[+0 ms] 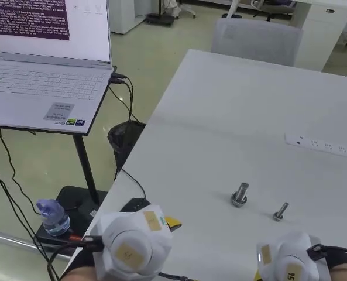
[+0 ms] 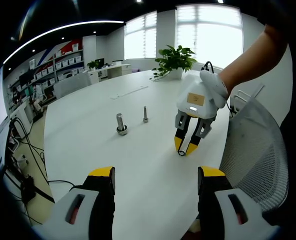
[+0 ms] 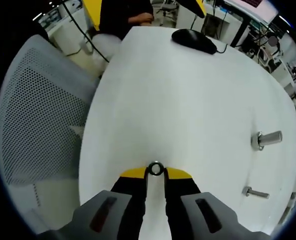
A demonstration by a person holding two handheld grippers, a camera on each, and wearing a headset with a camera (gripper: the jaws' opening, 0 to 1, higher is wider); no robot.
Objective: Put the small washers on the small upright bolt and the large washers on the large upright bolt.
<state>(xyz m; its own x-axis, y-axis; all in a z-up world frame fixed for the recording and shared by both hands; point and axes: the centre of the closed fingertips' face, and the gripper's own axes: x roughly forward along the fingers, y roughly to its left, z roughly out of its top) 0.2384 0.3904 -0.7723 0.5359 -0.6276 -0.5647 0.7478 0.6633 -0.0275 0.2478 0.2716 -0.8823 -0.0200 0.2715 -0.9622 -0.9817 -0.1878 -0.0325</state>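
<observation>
My right tool (image 3: 155, 173) pinching a washer (image 3: 155, 169) near the large bolt (image 3: 267, 138), small bolt (image 3: 255, 192) beside that bolt, my left tool (image 2: 156, 175) spread

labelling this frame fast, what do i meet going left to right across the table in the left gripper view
large bolt → small bolt → right gripper, shut on a washer
</observation>
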